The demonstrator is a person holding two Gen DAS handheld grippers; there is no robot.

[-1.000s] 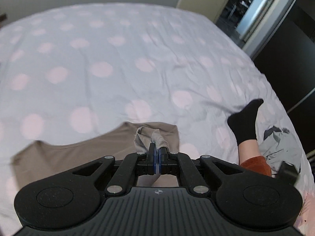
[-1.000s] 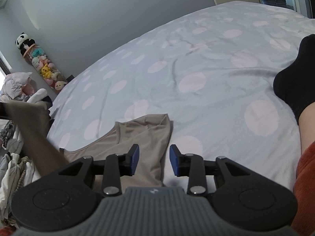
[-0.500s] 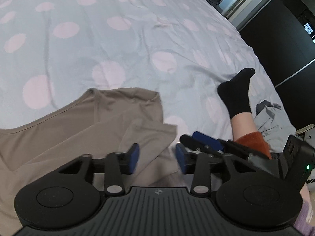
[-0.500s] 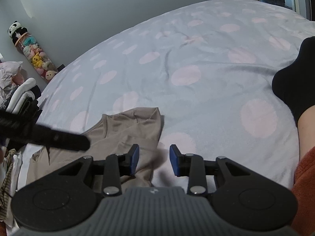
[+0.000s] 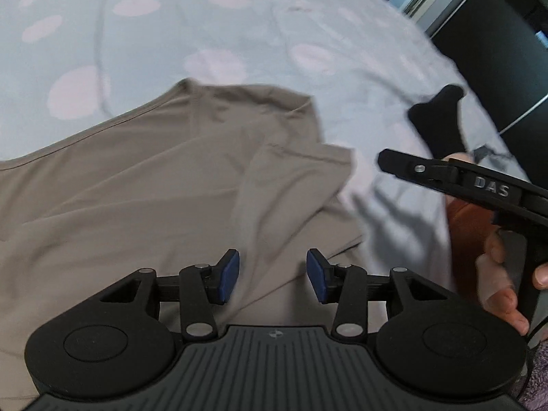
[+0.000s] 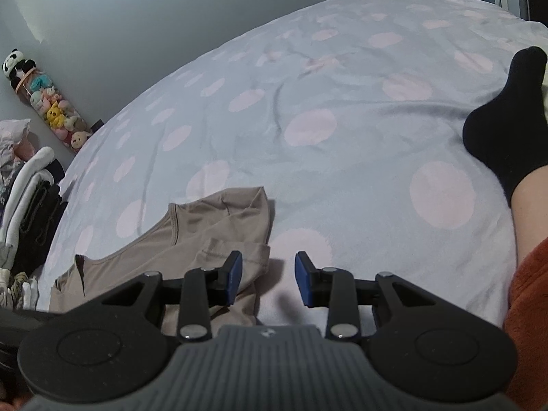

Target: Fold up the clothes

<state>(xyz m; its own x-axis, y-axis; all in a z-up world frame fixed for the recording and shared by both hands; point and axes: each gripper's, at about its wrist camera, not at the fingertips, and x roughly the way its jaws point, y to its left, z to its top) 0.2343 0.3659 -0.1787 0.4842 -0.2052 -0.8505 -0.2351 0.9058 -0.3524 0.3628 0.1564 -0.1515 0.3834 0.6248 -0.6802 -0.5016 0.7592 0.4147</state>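
Spotted bedsheet (image 5: 144,24), tan shirt (image 5: 137,185) now released (spread flat), left gripper (image 5: 272,275) closing slightly, empty, right gripper (image 6: 269,279) part-open, empty.

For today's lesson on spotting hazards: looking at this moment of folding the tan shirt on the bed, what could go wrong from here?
1. The sleeve folded over the tan shirt lies loose and rumpled; the left gripper, jaws closing on nothing, may pinch several layers and undo the fold.
2. The right gripper, open at the shirt's edge, could catch the dotted bed sheet along with it.
3. The two grippers are close and might collide.
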